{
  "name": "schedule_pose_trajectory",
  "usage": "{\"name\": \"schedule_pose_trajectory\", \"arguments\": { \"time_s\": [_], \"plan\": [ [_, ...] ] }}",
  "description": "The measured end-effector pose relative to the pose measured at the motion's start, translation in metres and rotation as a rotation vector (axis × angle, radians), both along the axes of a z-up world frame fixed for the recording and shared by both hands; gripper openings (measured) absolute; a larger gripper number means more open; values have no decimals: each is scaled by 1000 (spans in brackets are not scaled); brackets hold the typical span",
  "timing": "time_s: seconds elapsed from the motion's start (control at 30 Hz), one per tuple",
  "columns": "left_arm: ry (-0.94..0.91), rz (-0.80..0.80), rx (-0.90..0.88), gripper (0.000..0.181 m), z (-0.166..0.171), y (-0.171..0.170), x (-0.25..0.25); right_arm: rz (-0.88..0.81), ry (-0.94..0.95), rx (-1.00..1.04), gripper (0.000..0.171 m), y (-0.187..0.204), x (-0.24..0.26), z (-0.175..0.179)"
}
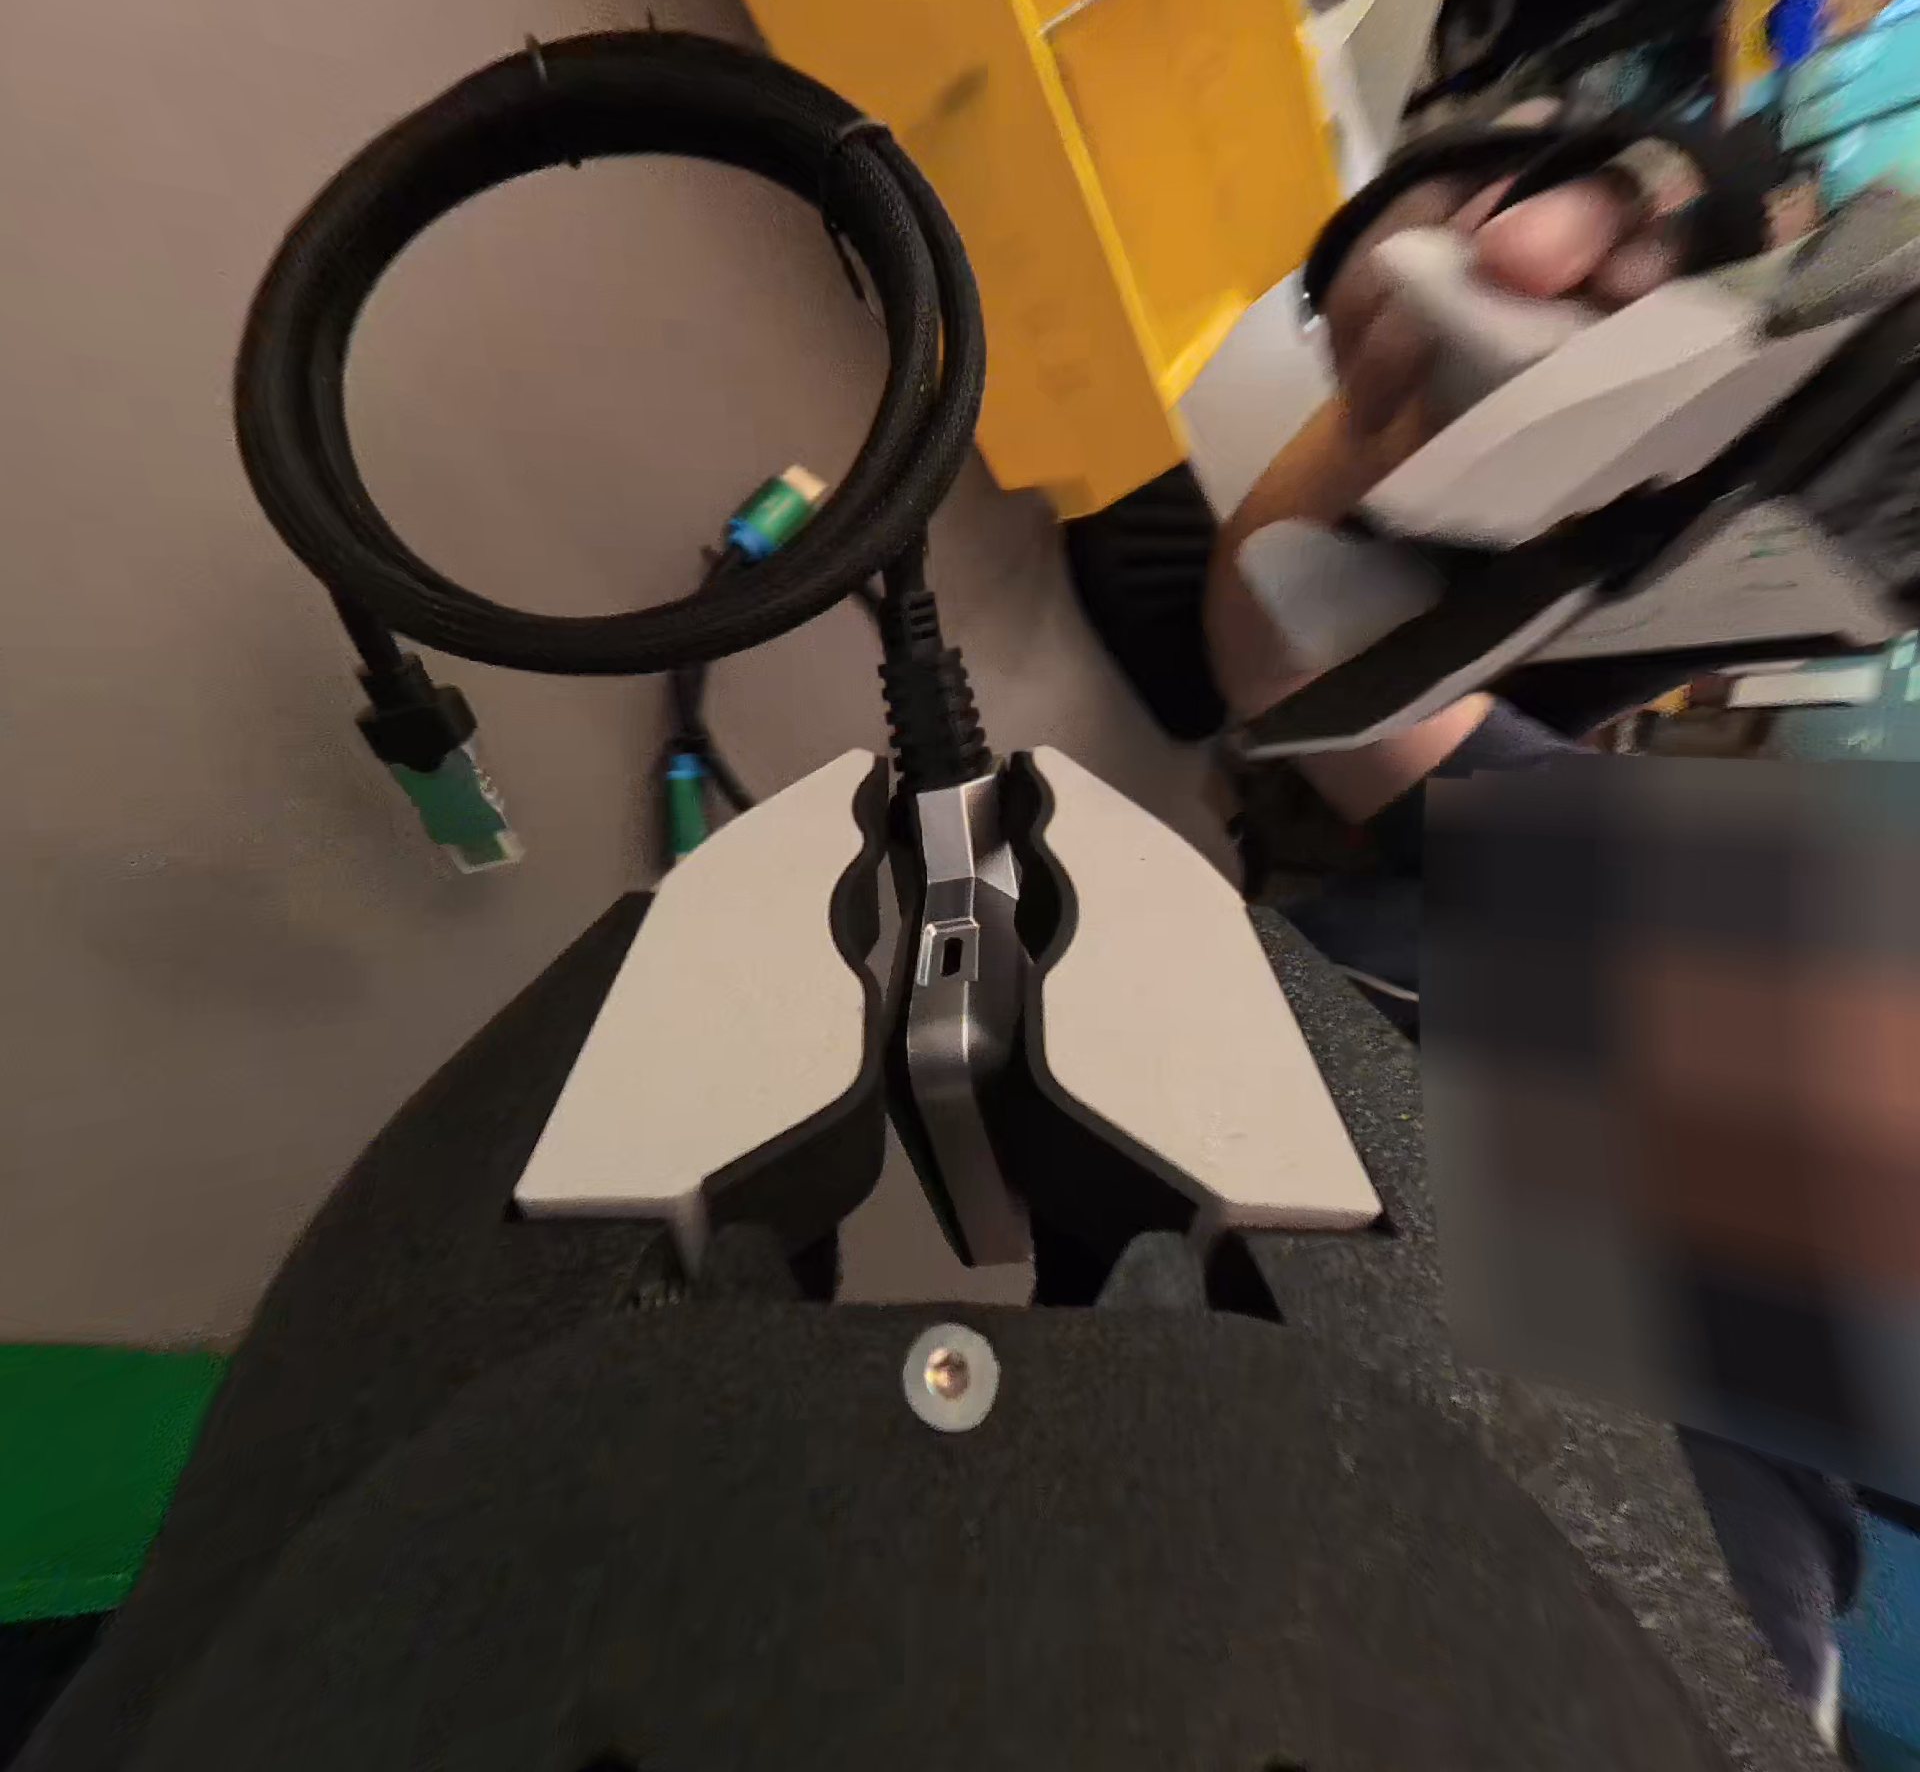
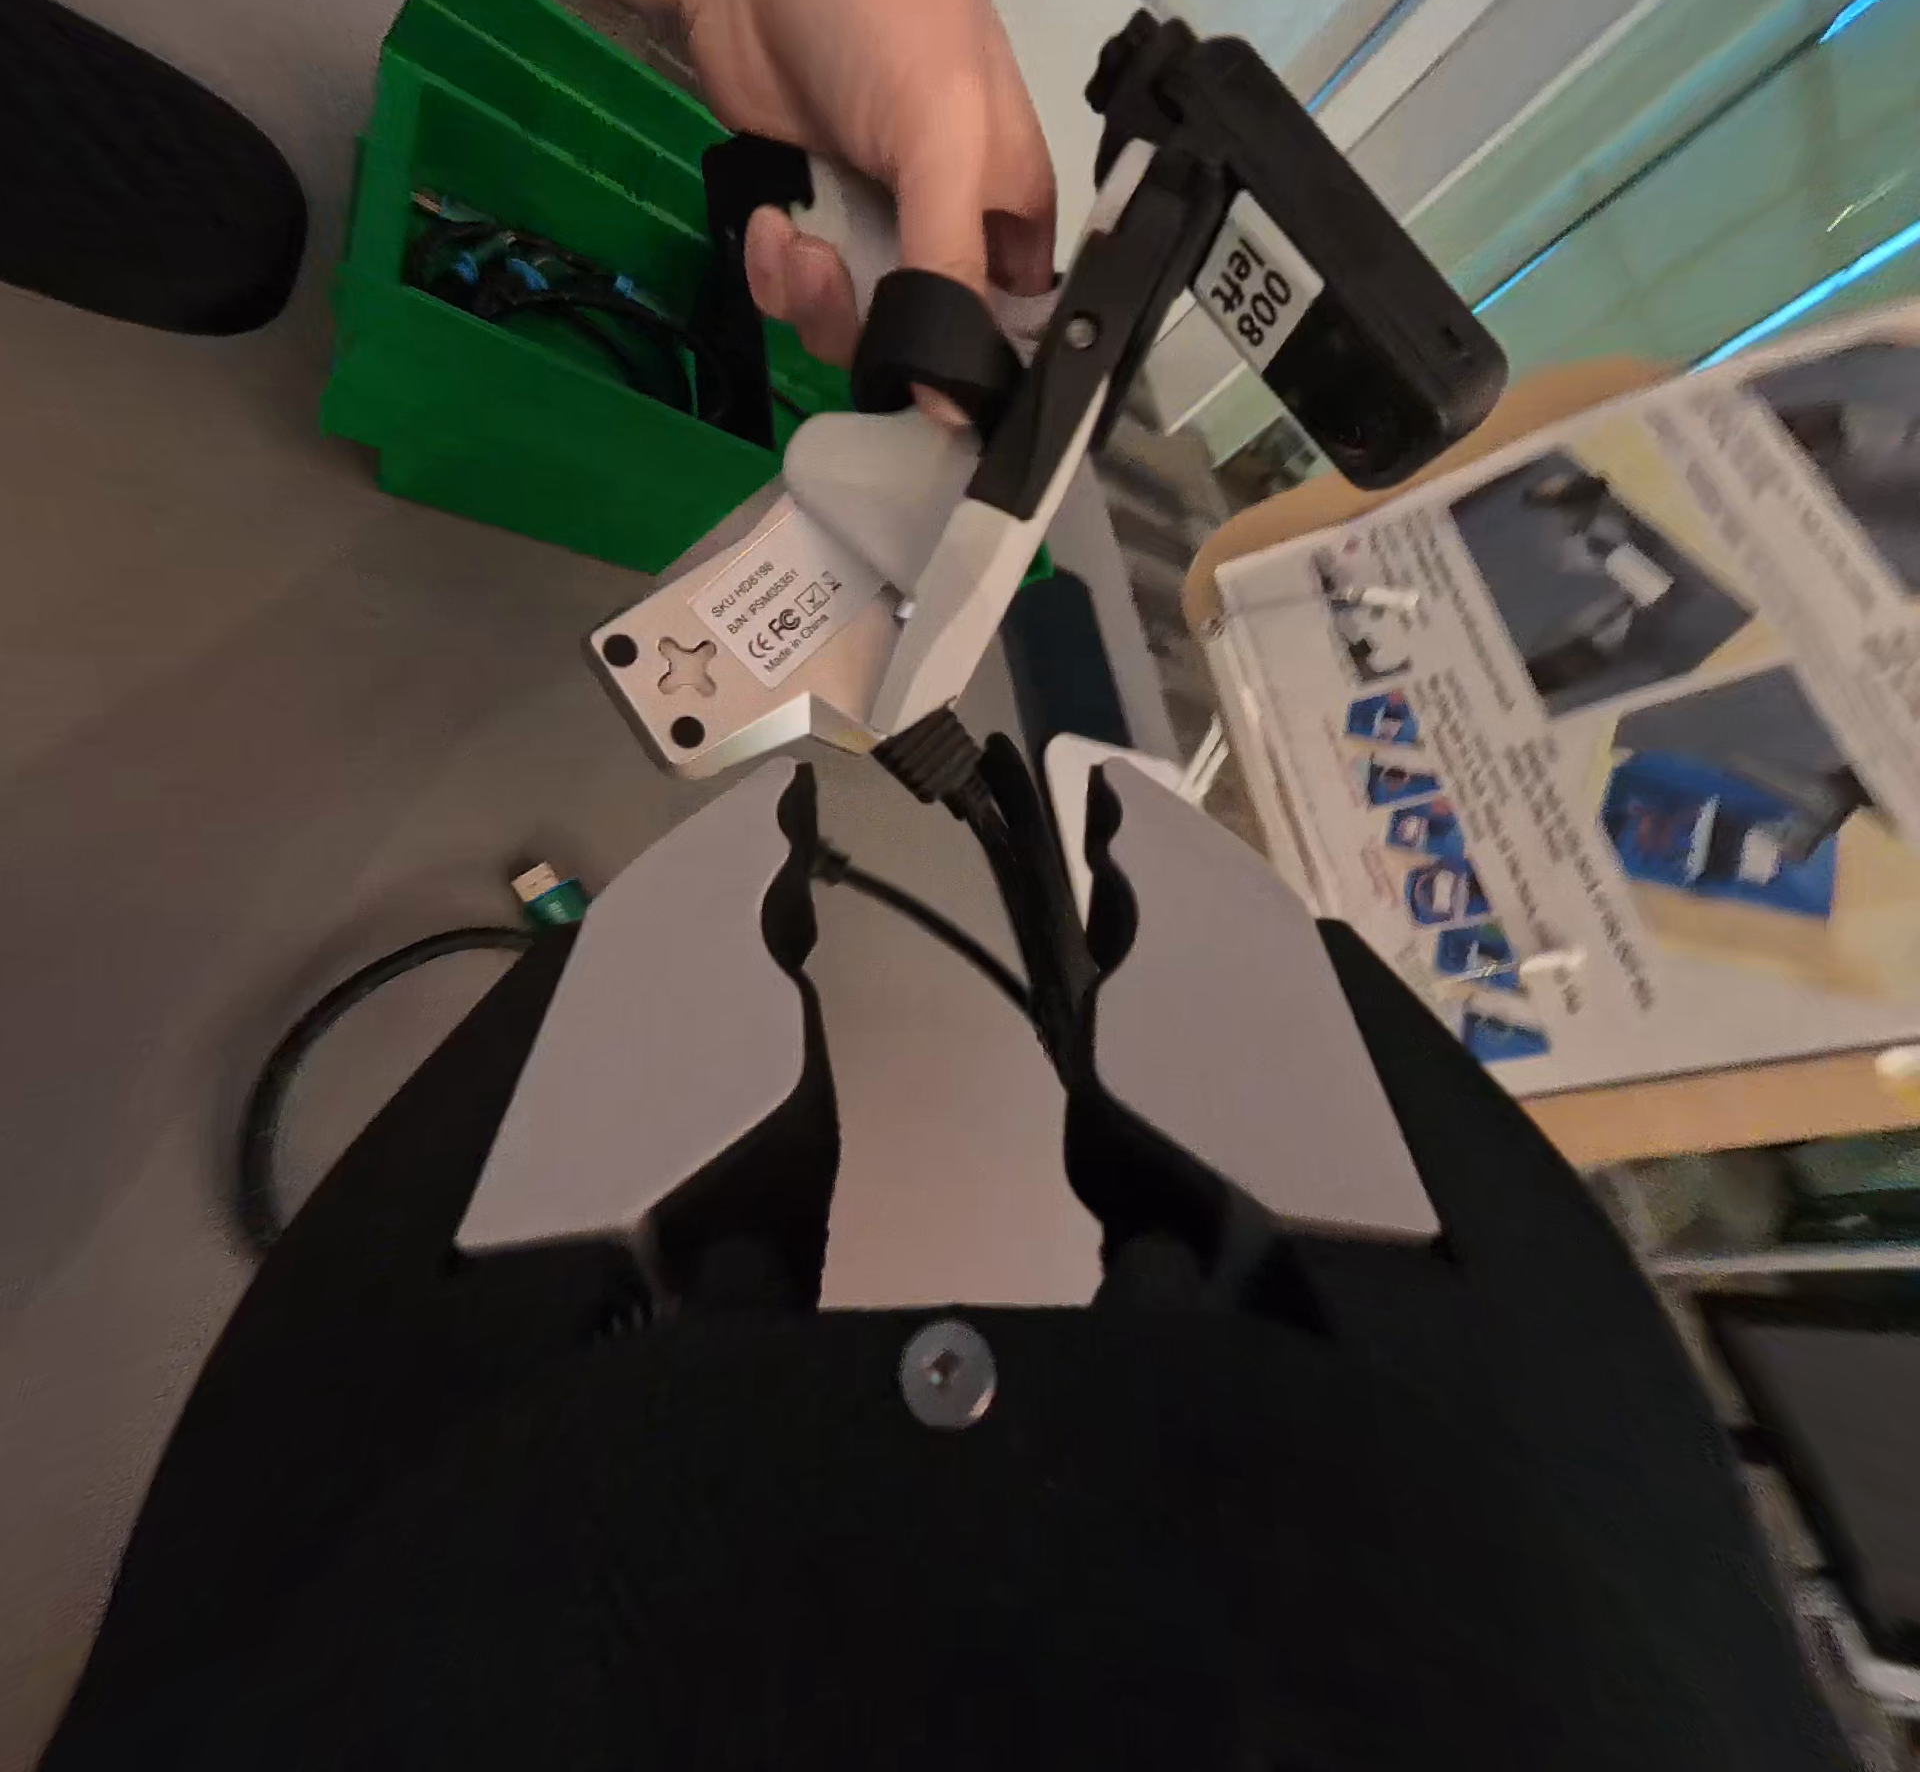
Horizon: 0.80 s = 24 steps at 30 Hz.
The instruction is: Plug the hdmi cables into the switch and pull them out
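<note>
The left tongs [image 1: 951,875] are clamped edge-on around the grey switch [image 1: 961,984], whose black lead hangs in a tied coil [image 1: 613,351] just beyond the tips. A green-tipped plug [image 1: 457,803] dangles off to their left. The right tongs [image 2: 945,849] stand parted with nothing gripped; black cable [image 2: 1039,891] runs loosely between the fingers. The switch [image 2: 748,652] sits just ahead of them. Probably a plug must be fetched next: it should be gripped by its body, squared to a port, and pushed straight while the left tongs brace.
</note>
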State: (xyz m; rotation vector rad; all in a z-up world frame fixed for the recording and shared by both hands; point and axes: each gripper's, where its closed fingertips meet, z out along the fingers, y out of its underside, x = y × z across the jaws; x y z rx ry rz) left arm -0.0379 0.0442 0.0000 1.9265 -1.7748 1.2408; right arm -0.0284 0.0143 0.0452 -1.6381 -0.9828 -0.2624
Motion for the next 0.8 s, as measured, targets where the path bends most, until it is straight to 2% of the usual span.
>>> {"name": "schedule_pose_trajectory", "arguments": {
  "time_s": [0.23,0.43,0.5,0.57,0.6,0.7,0.8],
  "plan": [
    [-82,68,-179,22,39,-32,-16,-23,-274,308,51,13,-21,2],
    [-166,100,-282,22,60,-50,-16,-130,-475,534,30,15,-18,15],
    [-215,93,-308,26,69,-53,-16,-147,-469,566,26,13,-16,20],
    [-272,48,-312,40,79,-57,-19,-156,-440,579,22,12,-15,24],
    [-299,23,-279,47,80,-58,-21,-166,-430,576,14,11,-11,26],
    [-439,-7,-125,48,87,-56,-22,-123,-327,526,12,9,-9,25],
    [-642,-6,-45,45,115,-51,-30,-86,-306,509,13,5,-9,26]
  ]
}}
